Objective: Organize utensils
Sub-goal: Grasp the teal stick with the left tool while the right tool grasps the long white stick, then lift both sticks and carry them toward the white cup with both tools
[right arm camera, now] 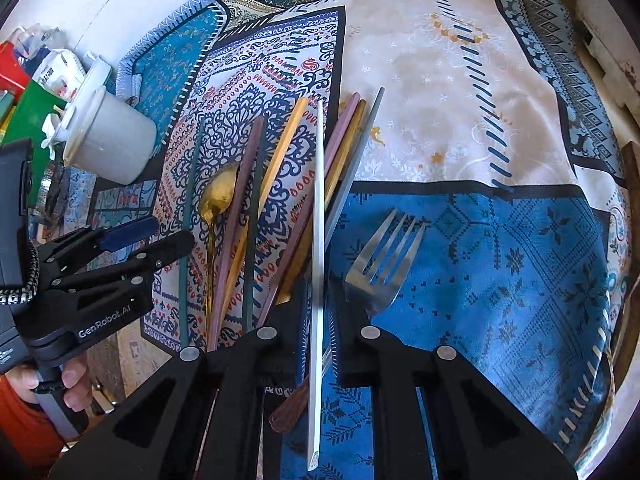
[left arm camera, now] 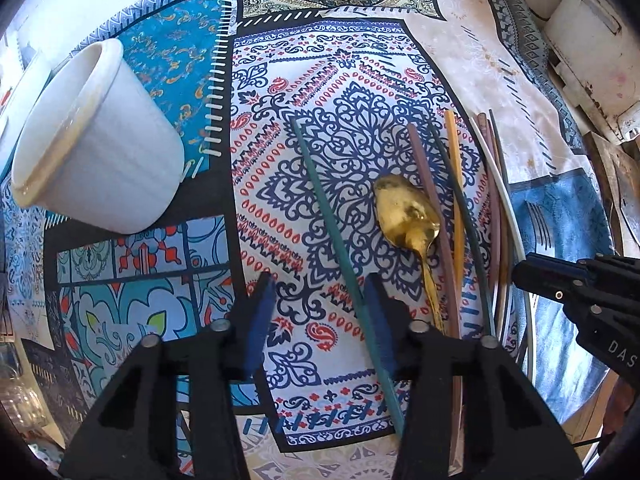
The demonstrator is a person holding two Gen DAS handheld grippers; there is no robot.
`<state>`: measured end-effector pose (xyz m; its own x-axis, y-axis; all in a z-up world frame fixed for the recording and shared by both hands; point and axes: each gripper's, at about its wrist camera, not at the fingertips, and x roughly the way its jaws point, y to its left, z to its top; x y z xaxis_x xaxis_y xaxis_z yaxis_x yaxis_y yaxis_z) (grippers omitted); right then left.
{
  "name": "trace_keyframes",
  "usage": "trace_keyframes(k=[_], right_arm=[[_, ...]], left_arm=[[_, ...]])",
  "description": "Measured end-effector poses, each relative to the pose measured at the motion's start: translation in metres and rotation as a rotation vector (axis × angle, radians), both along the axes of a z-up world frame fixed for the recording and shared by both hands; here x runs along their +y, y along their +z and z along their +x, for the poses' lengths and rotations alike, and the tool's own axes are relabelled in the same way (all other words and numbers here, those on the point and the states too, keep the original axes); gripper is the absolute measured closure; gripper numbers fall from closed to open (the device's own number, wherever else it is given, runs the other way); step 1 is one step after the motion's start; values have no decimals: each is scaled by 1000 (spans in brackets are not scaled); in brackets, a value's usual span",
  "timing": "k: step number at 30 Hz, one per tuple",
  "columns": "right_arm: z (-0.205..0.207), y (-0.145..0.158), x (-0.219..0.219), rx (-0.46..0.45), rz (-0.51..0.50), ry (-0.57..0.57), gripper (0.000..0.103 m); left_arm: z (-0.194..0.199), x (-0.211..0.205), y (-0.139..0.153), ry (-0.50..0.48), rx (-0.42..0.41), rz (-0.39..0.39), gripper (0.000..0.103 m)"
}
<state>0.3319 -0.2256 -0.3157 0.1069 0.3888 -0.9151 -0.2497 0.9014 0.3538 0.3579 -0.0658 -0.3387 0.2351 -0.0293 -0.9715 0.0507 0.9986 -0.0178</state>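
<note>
The right gripper is pinched nearly shut on a white chopstick, the pads bearing on its lower half while the tip runs forward over the patterned tablecloth. The left gripper stands partly open with a teal chopstick passing between its fingers — lying close against the right-hand pad, though whether it presses there I cannot tell, and nothing touches the other pad. These sticks look light, stiff and smooth, so they will likely slip or pivot if gripped near an end; a hold around the middle, square across the shaft, seems safest. The remaining chopsticks — mauve, yellow, dark green, grey — lie fanned side by side between the two tools, with a gold spoon among them, bowl up, its handle tucked beside the sticks. A steel fork rests just right of the right gripper, its handle hidden under the finger. A white cup stands well off to the left, the probable holder.
</note>
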Motion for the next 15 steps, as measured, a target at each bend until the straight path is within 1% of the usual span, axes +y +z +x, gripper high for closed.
trace_keyframes(k=[2, 3, 4, 5, 6, 7, 11, 15], right_arm=[[1, 0, -3, 3, 12, 7, 95], [1, 0, -3, 3, 14, 15, 96], [2, 0, -2, 3, 17, 17, 96], [3, 0, -2, 4, 20, 21, 96], [4, 0, -2, 4, 22, 24, 97], [5, 0, -2, -1, 16, 23, 97], [6, 2, 0, -15, -2, 21, 97], [5, 4, -4, -23, 11, 3, 98]], left_arm=[[3, -2, 0, -8, -1, 2, 66], [5, -4, 1, -15, -3, 0, 72], [7, -5, 1, -17, -3, -6, 79], [10, -5, 2, -18, 0, -15, 83], [13, -6, 2, -19, 5, -33, 92], [13, -4, 3, -16, 10, -51, 96], [24, -5, 4, 6, 25, -94, 98], [27, -1, 3, 32, 33, -118, 100]])
